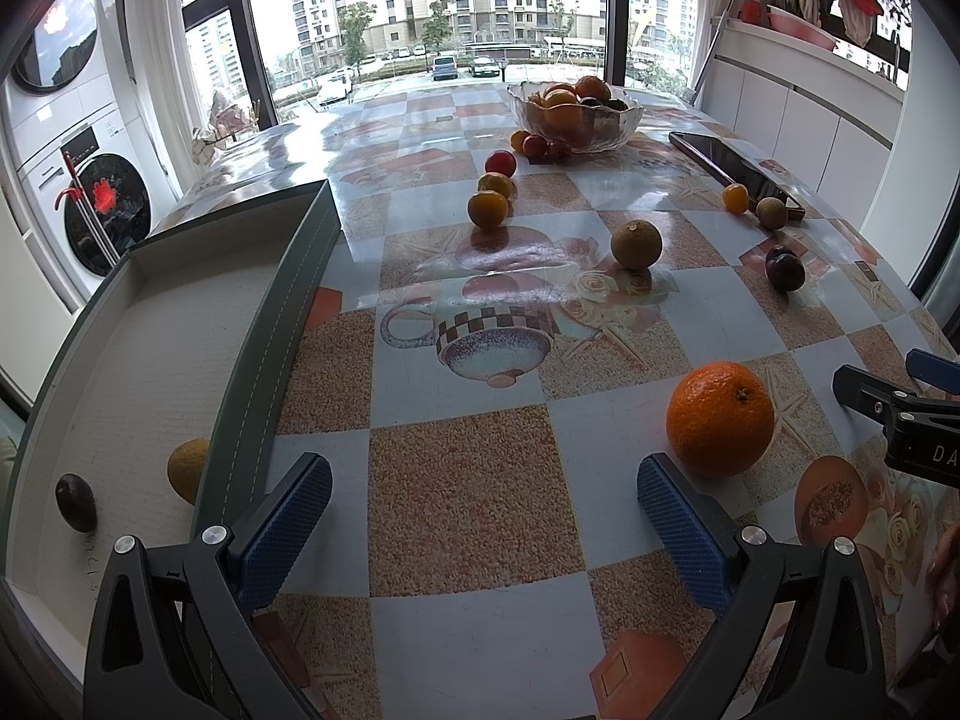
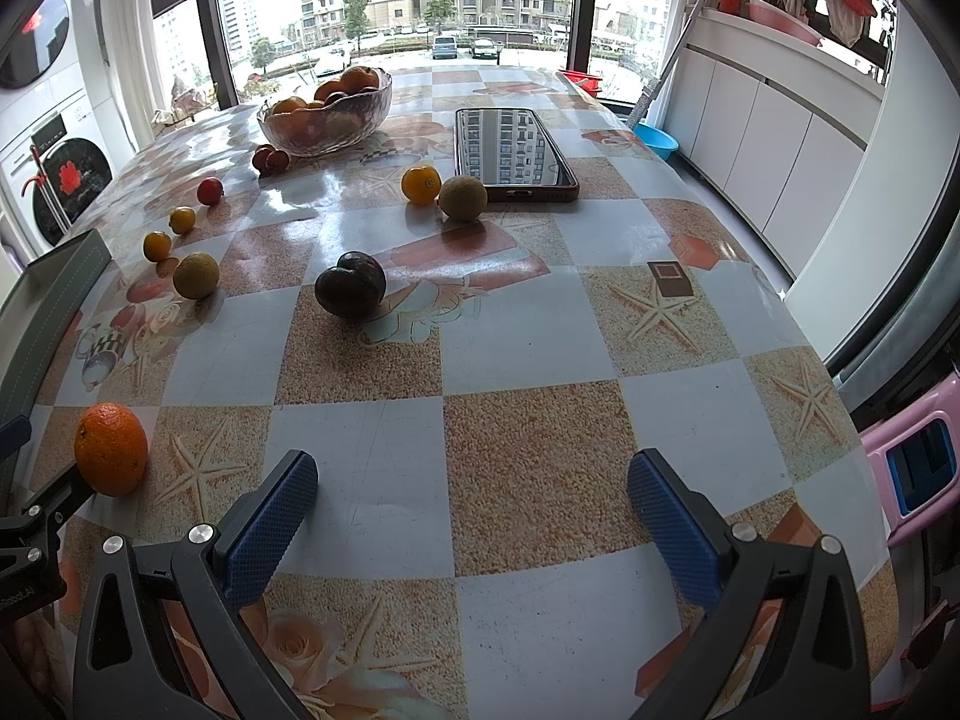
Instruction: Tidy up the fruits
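A big orange (image 1: 720,417) (image 2: 111,449) lies on the patterned table, just right of my open, empty left gripper (image 1: 483,495). My right gripper (image 2: 471,498) also stands open and empty over bare tablecloth, with a dark plum (image 2: 350,284) (image 1: 785,268) farther ahead. A grey tray (image 1: 150,360) at the left holds a dark fruit (image 1: 76,502) and a yellowish fruit (image 1: 188,468). Small oranges (image 1: 488,209), a red fruit (image 1: 500,163) and greenish-brown fruits (image 1: 636,244) (image 2: 462,197) lie scattered. A glass bowl (image 1: 576,114) (image 2: 327,114) of fruit stands at the back.
A phone (image 2: 510,150) (image 1: 732,171) lies face up right of the bowl. The table's right edge curves near a white cabinet (image 2: 768,138). Washing machines (image 1: 78,180) stand left of the table. A pink object (image 2: 918,468) sits beyond the right edge.
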The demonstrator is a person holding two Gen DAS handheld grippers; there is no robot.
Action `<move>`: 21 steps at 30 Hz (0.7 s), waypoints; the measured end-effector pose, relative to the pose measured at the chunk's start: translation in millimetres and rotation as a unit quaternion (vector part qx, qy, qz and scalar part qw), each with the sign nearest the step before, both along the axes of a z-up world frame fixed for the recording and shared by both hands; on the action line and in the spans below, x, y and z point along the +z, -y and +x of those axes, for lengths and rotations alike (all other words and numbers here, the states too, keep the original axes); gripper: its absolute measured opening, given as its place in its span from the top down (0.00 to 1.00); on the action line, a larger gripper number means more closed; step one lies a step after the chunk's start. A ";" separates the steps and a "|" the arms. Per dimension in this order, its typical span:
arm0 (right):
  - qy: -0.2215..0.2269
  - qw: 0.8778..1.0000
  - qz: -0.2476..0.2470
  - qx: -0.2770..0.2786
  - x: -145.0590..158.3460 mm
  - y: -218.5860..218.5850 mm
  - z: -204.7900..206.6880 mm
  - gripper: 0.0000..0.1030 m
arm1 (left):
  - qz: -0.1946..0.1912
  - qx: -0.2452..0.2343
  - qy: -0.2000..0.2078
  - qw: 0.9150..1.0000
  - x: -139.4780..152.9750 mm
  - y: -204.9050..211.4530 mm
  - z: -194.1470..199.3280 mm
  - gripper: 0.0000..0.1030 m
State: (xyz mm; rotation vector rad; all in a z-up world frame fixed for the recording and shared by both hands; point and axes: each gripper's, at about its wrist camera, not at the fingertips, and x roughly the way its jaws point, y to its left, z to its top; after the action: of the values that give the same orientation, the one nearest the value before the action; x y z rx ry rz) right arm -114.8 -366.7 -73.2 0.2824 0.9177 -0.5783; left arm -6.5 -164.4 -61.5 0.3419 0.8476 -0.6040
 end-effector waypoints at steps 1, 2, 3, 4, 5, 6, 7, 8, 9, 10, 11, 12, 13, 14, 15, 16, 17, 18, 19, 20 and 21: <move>0.000 1.000 0.000 0.000 0.0 -0.1 -0.1 0.00 | 0.000 0.000 0.000 1.000 0.0 0.0 0.0 0.01; 0.000 1.000 0.000 0.000 0.0 -0.1 -0.3 0.00 | 0.001 0.001 -0.001 1.000 0.2 -0.3 0.0 0.01; 0.001 1.000 0.001 0.001 0.0 -0.4 -0.9 0.00 | 0.003 0.002 -0.005 1.000 0.5 -0.3 -0.2 0.01; 0.000 1.000 0.001 0.001 -0.3 0.2 1.3 0.00 | 0.005 0.003 -0.010 1.000 1.1 -0.5 -0.4 0.01; 0.000 1.000 0.001 0.001 -0.2 0.2 1.9 0.00 | 0.005 0.002 -0.015 1.000 2.8 -1.3 -2.4 0.01; 0.000 1.000 0.001 0.001 -0.2 0.1 1.8 0.00 | 0.002 0.000 -0.013 1.000 5.0 -1.9 -5.4 0.01; 0.000 1.000 0.001 0.001 -0.2 0.0 1.8 0.00 | -0.002 -0.003 -0.008 1.000 7.8 -1.5 -8.6 0.01; 0.000 1.000 0.001 0.001 -0.2 0.0 1.7 0.00 | -0.004 -0.012 0.001 1.000 12.3 0.8 -13.8 0.01; -0.002 1.000 0.001 0.002 0.1 -0.5 1.9 0.00 | -0.004 -0.019 0.007 1.000 15.5 3.8 -17.5 0.01; -0.006 1.000 0.004 0.005 0.6 0.3 3.1 0.00 | -0.003 -0.026 0.014 1.000 18.6 7.5 -20.5 0.01; -0.011 1.000 0.008 0.008 1.0 1.7 4.6 0.00 | -0.003 -0.037 0.021 0.999 23.0 13.2 -24.0 0.01; -0.016 1.000 0.013 0.011 1.6 3.1 5.9 0.00 | -0.003 -0.044 0.024 0.999 25.7 17.7 -25.4 0.01; -0.018 1.000 0.020 0.016 2.7 5.0 7.3 0.00 | -0.004 -0.050 0.026 0.998 27.6 22.3 -26.2 0.01; -0.011 0.999 0.031 0.022 4.6 7.4 8.0 0.00 | -0.003 -0.057 0.027 0.998 28.5 28.4 -26.8 0.01; 0.001 0.998 0.049 0.029 7.0 10.9 9.3 0.00 | 0.000 -0.063 0.027 0.998 28.5 34.5 -26.8 0.01; 0.008 0.998 0.061 0.031 8.8 14.0 10.4 0.00 | 0.005 -0.067 0.026 0.997 27.4 40.8 -26.7 0.01; 0.012 0.997 0.068 0.032 10.2 16.7 13.2 0.00 | 0.012 -0.072 0.025 0.997 24.8 48.1 -26.7 0.01; 0.013 0.997 0.071 0.033 11.6 18.9 17.2 0.00 | 0.018 -0.076 0.024 0.997 22.3 53.1 -26.4 0.01; 0.014 0.997 0.072 0.037 13.7 20.5 22.6 0.00 | 0.025 -0.077 0.023 0.996 19.7 57.8 -26.1 0.01; 0.017 0.996 0.073 0.043 15.6 21.4 28.8 0.00 | 0.032 -0.078 0.021 0.996 18.2 64.5 -25.6 0.01; 0.018 0.996 0.076 0.052 17.2 21.9 36.9 0.02 | 0.037 -0.079 0.018 0.996 15.7 68.7 -25.3 0.01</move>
State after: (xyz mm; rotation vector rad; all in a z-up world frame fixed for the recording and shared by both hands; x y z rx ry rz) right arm -77.9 -388.5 -55.9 0.3788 0.9369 -0.4077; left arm -31.7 -233.1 -45.8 0.4894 0.8147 -0.7112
